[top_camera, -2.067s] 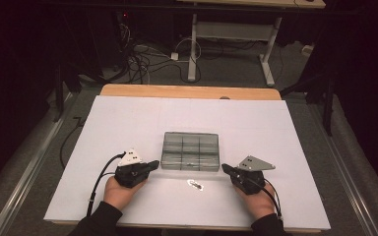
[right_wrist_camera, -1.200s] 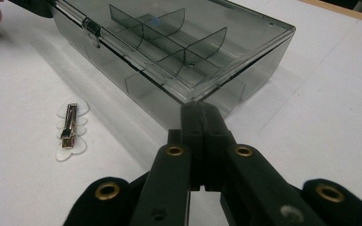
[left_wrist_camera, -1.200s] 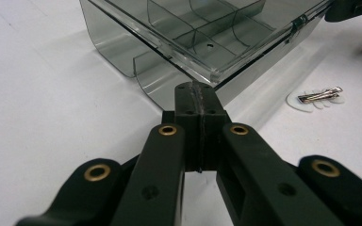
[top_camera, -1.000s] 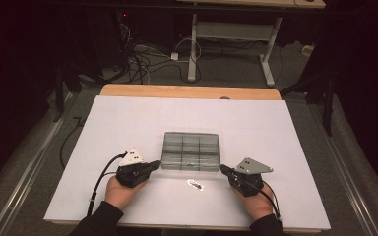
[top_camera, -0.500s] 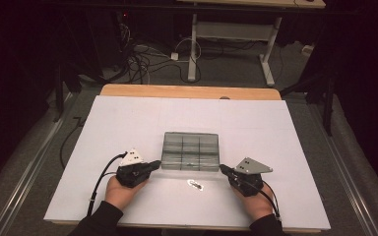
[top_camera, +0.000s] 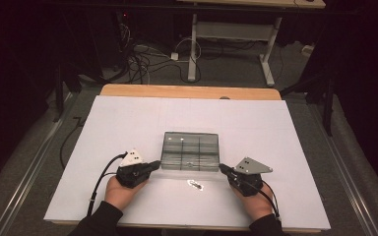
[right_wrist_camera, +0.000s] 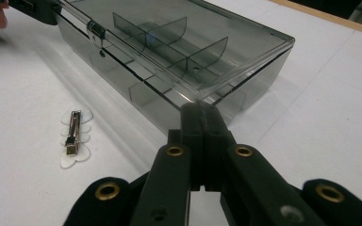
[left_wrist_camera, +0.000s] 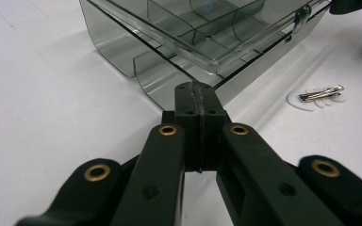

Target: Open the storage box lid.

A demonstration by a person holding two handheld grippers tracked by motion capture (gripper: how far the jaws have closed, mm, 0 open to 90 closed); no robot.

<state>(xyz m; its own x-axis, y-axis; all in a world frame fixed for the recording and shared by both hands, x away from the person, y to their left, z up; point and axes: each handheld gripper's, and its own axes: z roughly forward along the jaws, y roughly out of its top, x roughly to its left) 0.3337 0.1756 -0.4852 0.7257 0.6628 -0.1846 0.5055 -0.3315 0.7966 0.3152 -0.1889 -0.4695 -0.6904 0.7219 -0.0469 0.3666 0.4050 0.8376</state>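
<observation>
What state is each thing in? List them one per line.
Compartment box: lid down, clasp at the front, resting on the white table.
Hair clip: lying flat on the table in front of the box, untouched.
Left claw: shut, empty, tip at the box's near left corner.
Right claw: shut, empty, tip at the box's near right corner.

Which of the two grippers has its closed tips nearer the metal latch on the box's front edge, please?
The left gripper: its tips sit by the box's front corner where the latch lies; the right gripper is at the opposite front corner.
</observation>
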